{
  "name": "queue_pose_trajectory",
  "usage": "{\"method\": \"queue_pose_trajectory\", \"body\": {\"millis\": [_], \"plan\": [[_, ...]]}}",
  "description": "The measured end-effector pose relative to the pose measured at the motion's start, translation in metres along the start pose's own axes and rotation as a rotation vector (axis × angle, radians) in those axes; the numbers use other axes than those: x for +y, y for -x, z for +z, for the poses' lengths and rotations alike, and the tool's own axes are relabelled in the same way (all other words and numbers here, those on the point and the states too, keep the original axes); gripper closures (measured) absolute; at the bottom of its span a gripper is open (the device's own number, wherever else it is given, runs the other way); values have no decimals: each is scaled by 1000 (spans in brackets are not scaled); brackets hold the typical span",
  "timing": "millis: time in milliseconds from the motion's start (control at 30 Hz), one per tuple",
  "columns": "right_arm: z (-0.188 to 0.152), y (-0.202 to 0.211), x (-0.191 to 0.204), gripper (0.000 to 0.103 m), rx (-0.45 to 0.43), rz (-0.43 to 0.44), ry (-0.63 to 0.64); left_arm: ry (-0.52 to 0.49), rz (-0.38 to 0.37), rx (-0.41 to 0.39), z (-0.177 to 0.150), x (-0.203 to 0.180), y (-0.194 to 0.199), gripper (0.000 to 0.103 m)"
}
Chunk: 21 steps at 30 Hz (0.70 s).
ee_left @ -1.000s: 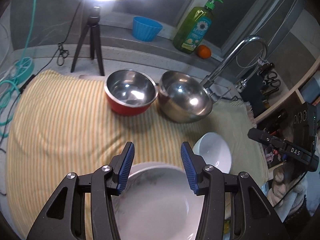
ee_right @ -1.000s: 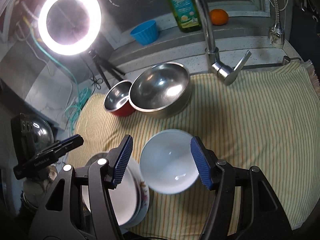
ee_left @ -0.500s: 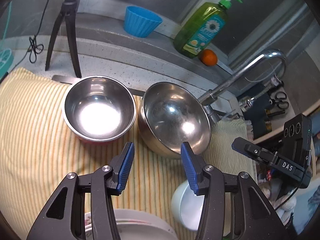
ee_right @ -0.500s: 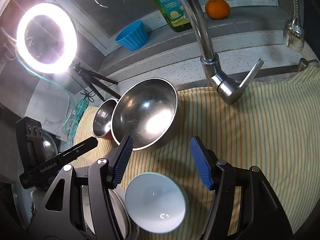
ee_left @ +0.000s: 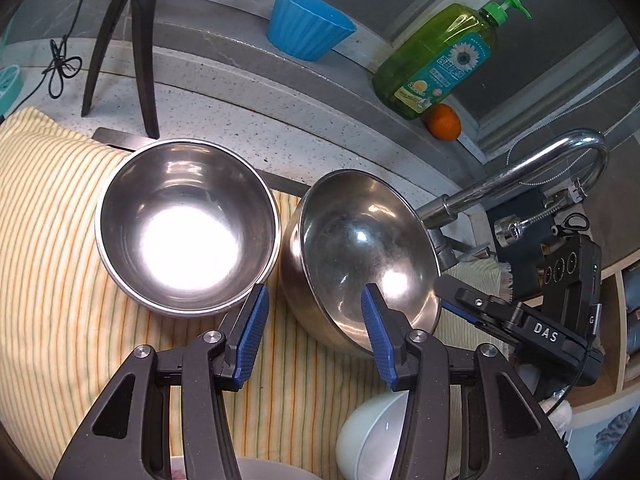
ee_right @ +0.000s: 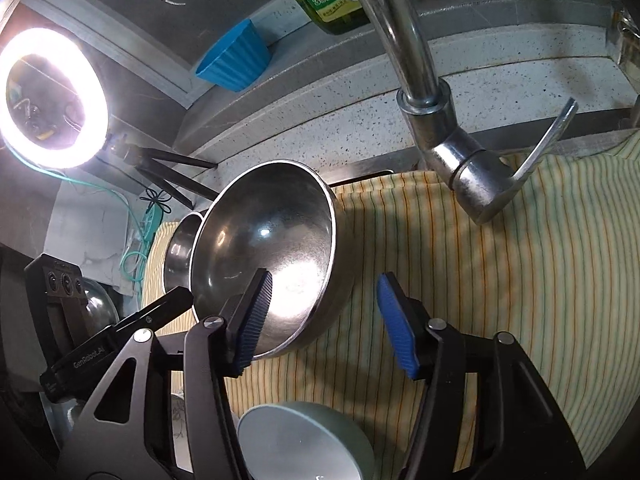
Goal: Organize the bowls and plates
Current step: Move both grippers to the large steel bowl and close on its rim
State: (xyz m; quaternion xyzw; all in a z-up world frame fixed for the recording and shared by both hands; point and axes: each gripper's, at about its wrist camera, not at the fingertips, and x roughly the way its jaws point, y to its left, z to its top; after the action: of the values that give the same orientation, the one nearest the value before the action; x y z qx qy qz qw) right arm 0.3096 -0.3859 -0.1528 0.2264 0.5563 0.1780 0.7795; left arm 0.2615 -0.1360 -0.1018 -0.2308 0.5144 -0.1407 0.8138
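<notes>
Two steel bowls stand side by side on a yellow striped cloth [ee_left: 52, 280]. The smaller steel bowl [ee_left: 188, 224] is on the left; the larger, tilted steel bowl [ee_left: 360, 264] is on the right and also shows in the right wrist view [ee_right: 272, 256]. My left gripper [ee_left: 312, 332] is open and empty, its tips just in front of the gap between the two bowls. My right gripper [ee_right: 324, 320] is open and empty at the large bowl's near right rim. A white bowl [ee_left: 372, 436] lies below the grippers, also seen in the right wrist view [ee_right: 304, 440].
A chrome faucet [ee_right: 432, 92] rises behind the cloth at the right. A green soap bottle [ee_left: 440, 64], an orange [ee_left: 442, 120] and a blue cup [ee_left: 308, 32] stand on the back ledge. A ring light [ee_right: 48, 96] on a tripod stands at the left.
Both grippers have moved forward from over the plate and the white bowl toward the two steel bowls. Both stayed open and empty.
</notes>
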Motion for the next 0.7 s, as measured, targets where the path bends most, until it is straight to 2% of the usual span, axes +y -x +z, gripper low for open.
{"method": "queue_pose_trajectory", "body": {"millis": [67, 133, 233, 333, 433, 700], "plan": [[1, -4, 1, 53, 11, -4, 5, -13, 8, 2, 0, -2, -2, 57], [2, -7, 2, 65, 23, -3, 11, -18, 2, 7, 0, -3, -4, 57], [2, -11, 3, 70, 37, -2, 17, -43, 12, 9, 0, -6, -6, 60], [1, -12, 5, 73, 39, -13, 34, -55, 17, 17, 0, -8, -10, 74], [1, -12, 5, 78, 37, -30, 50, -68, 26, 12, -1, -10, -11, 75], [-7, -4, 8, 79, 23, -50, 58, -103, 25, -1, -1, -17, -5, 75]]}}
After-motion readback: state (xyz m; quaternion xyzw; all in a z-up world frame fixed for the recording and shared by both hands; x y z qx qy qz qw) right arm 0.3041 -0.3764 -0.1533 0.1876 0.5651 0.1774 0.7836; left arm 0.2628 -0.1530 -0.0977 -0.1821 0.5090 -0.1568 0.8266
